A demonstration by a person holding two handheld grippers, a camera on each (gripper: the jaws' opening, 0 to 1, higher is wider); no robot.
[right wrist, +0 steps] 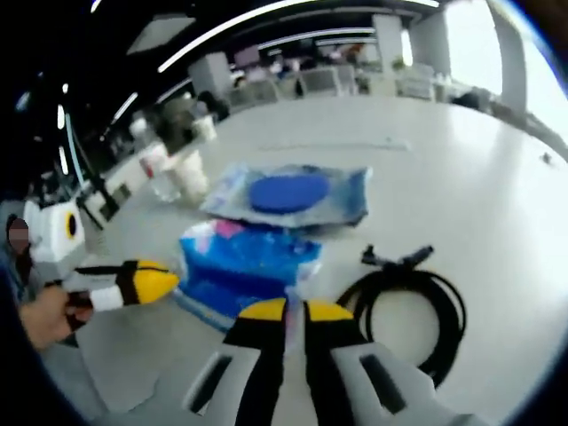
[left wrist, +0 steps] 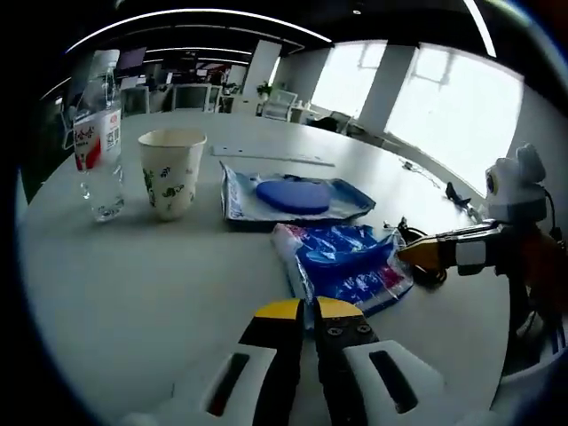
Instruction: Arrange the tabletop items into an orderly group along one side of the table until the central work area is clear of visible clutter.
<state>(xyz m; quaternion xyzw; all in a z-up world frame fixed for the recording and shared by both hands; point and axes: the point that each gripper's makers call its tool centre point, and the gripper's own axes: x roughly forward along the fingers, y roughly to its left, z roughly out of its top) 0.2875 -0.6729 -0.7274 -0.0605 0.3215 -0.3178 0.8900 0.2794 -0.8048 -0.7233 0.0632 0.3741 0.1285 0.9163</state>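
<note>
Nearest us, the left gripper (left wrist: 306, 311) jaws sit clenched and empty, the blue packet (left wrist: 342, 262) at twelve o'clock on the worktop (left wrist: 133, 284). Right gripper (right wrist: 293, 312) likewise clenched. Grouping appears barely begun; next, we open onto the packet.

Bright window glare; fisheye-warped edges; right gripper view blurred.

In the left gripper view, a water bottle (left wrist: 98, 146) stands at the far left of the bench (left wrist: 133, 284), a paper cup (left wrist: 171, 171) just beside it on the right. Further right lies a flat packet (left wrist: 293, 197), and a tissue pack (left wrist: 342, 262) lies nearer, in front of it. In the right gripper view, a coiled cable (right wrist: 413, 306) lies right of the tissue pack.
</note>
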